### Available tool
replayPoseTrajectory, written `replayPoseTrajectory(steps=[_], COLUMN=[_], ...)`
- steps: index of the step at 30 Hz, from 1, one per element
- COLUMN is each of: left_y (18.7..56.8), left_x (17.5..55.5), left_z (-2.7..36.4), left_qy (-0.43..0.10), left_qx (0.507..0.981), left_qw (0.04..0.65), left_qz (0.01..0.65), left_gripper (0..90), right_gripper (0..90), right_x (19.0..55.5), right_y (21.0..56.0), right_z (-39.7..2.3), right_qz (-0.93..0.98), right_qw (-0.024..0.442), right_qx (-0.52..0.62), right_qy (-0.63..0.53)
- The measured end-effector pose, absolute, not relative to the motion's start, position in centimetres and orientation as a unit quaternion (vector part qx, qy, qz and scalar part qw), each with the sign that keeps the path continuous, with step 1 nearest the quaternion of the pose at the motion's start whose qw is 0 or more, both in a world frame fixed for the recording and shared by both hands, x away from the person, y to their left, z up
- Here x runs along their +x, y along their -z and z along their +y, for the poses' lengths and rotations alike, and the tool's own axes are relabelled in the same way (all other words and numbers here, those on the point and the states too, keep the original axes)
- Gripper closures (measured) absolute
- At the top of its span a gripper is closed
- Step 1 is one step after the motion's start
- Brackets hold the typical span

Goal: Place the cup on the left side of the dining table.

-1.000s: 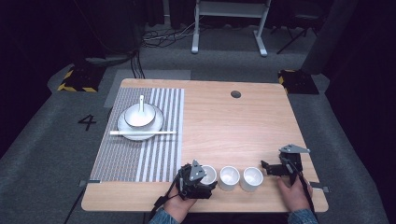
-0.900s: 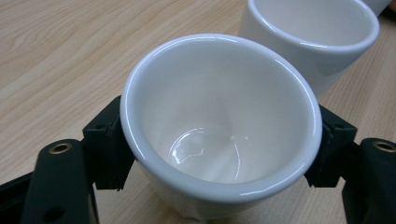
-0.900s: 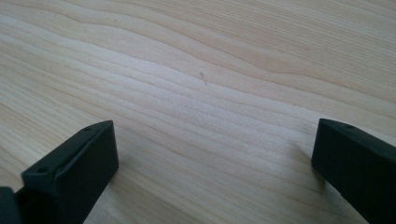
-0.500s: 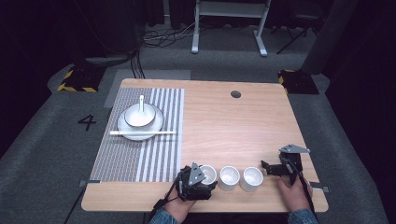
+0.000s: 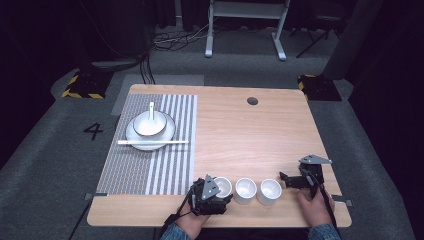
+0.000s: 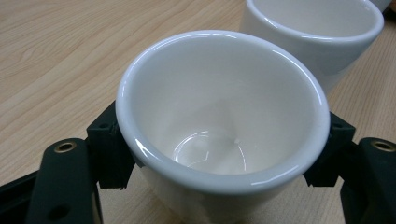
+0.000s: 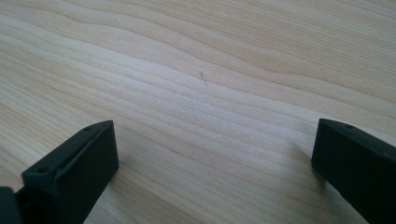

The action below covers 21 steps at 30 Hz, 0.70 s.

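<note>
High view: light wood tabletop on grey carpet, the room around it dark; a white frame stand sits behind, yellow-black striped blocks lie on the floor at the far corners, and a "4" is marked on the floor to the left; a striped placemat covers the tabletop's left part, carrying a plate with a bowl and spoon on it, and a white chopstick pair laid across the plate's near edge; three white cups stand in a row near the near edge: left cup, middle cup, right cup; the left gripper is at the left cup, held by the left hand; the right gripper lies on bare wood just right of the right cup, apart from it, with the right hand behind it.

Left gripper view: the left cup sits upright between the two black jaws, each jaw pressed against its outer wall, so the gripper pinches the cup; cup empty inside; the middle cup stands just beyond it.

Right gripper view: jaws spread wide over bare wood grain; nothing between them.
</note>
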State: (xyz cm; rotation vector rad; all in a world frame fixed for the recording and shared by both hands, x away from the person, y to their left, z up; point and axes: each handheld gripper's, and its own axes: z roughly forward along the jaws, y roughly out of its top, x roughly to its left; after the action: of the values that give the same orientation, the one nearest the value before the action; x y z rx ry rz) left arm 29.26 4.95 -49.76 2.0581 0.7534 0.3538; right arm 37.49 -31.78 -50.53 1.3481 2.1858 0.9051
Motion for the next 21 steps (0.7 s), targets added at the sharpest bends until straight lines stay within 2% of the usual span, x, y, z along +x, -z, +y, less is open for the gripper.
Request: replayPoseTrajectory(steps=[8, 21], left_y=[49.1, 46.5], left_x=[29.5, 29.0], left_z=[4.7, 4.8], left_qy=[-0.131, -0.123], left_qx=[0.836, 0.831], left_qw=[0.43, 0.443], left_qz=[0.314, 0.313], left_gripper=[26.8, 26.9], right_gripper=[0.5, 0.5], right_x=[37.5, 37.5], right_y=[50.5, 50.5], right_z=[-31.8, -31.8], right_qz=[0.785, 0.785], right_qw=[0.207, 0.207], right_qx=[0.485, 0.485], right_qy=[-0.325, -0.325])
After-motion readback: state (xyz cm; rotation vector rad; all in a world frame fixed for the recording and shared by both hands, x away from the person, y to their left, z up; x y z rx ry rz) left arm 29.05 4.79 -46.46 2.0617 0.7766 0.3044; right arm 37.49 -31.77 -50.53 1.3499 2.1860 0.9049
